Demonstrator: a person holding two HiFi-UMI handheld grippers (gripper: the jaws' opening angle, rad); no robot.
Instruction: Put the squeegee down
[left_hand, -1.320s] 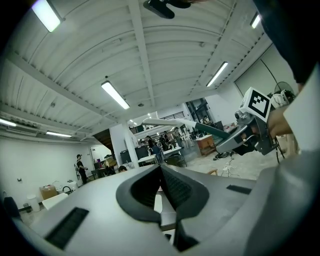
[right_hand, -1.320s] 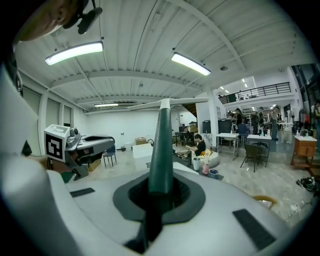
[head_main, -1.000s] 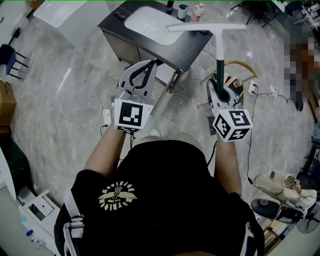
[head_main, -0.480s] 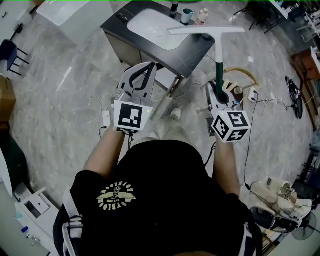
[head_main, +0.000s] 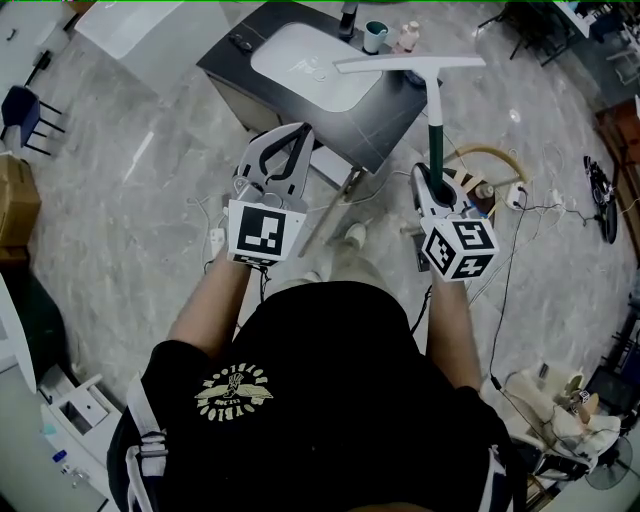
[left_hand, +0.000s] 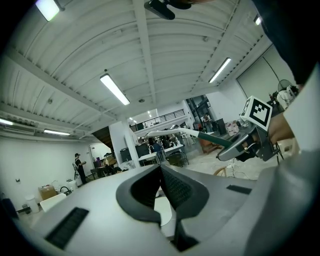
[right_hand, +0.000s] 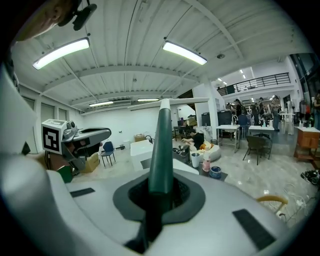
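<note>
Right gripper (head_main: 432, 175) clamped on the squeegee (head_main: 433, 95), blade up by the sink counter's (head_main: 385, 118) right edge, left gripper (head_main: 298, 135) pinched shut, empty, near its front edge, open floor (head_main: 130, 170) leftward.

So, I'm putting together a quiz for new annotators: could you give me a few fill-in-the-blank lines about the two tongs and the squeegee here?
1. The right tongs are shut on the squeegee by its dark ____ handle.
2. The left tongs are shut and hold ____.
3. The squeegee's blade is ____ in colour.

Missing words: green; nothing; white.
</note>
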